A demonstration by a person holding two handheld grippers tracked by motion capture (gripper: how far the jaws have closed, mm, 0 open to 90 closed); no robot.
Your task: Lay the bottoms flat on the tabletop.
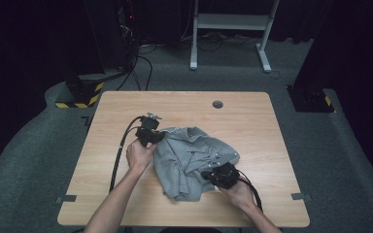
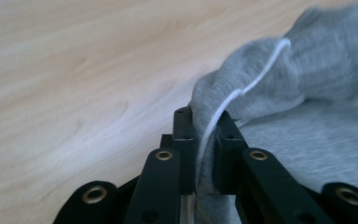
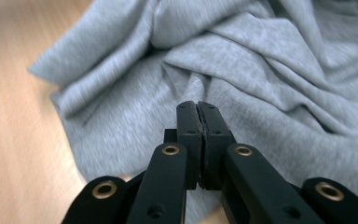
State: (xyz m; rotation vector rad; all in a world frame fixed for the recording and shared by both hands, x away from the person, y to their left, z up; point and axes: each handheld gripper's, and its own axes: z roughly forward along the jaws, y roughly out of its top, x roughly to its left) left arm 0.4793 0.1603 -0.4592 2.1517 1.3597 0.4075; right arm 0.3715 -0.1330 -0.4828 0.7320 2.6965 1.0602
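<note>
A crumpled grey garment [image 1: 189,155] lies on the wooden table [image 1: 126,104], right of centre and toward the near edge. My left gripper [image 1: 158,138] sits at the garment's left edge. In the left gripper view its jaws [image 2: 205,116] are shut on a hem of the grey cloth [image 2: 317,93] with a white seam running between the pads. My right gripper [image 1: 210,174] is at the garment's near right side. In the right gripper view the jaws [image 3: 198,106] stand together on a raised fold of the cloth [image 3: 261,70].
A round cable hole [image 1: 217,104] sits near the table's far edge. The left gripper's black cable [image 1: 120,153] runs down the left side of the table. Beyond the table stand a white desk frame [image 1: 230,29] and a black-and-yellow striped base [image 1: 80,97].
</note>
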